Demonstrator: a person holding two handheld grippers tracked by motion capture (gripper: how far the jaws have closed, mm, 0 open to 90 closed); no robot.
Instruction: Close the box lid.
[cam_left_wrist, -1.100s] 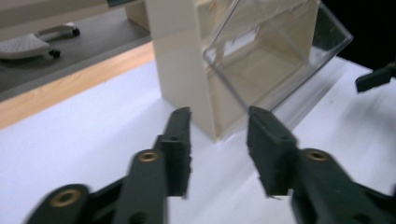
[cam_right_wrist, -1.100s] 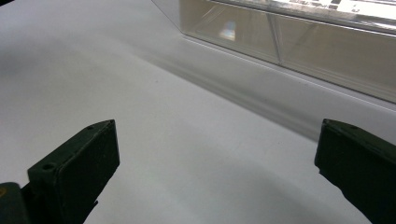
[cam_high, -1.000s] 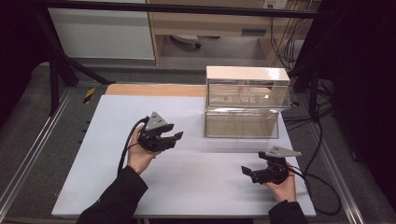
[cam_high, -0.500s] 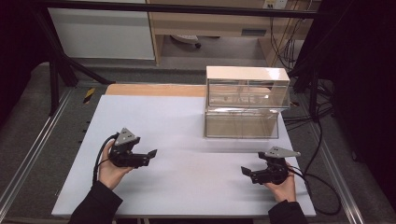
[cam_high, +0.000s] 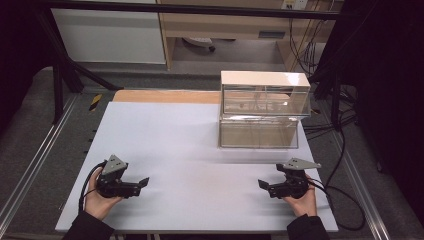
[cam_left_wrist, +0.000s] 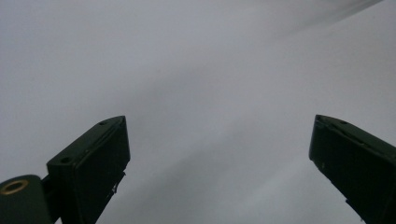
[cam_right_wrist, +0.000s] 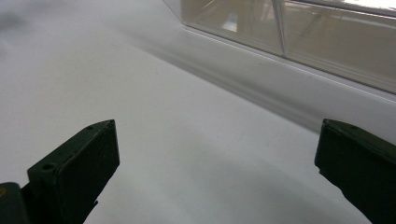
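Observation:
A clear plastic box (cam_high: 262, 112) with a shelf and a pale top stands at the back right of the white table (cam_high: 190, 150). My left gripper (cam_high: 141, 183) rests low near the front left edge in a hand, pointing right. Its jaws stand wide apart over bare tabletop in the left gripper view (cam_left_wrist: 219, 158), so it is open. My right gripper (cam_high: 262, 185) sits near the front right edge, pointing left, also open and empty (cam_right_wrist: 217, 163). The box's lower front wall (cam_right_wrist: 299, 37) lies ahead of it.
A wooden strip (cam_high: 165, 96) runs along the table's back edge. Metal rails (cam_high: 30, 165) flank both sides. Black cables (cam_high: 345, 200) trail off the right edge. A small yellow and black item (cam_high: 95, 101) lies beyond the back left corner.
My left gripper has moved from the middle of the table, near the box, back and left to the front left edge. The right gripper has stayed put.

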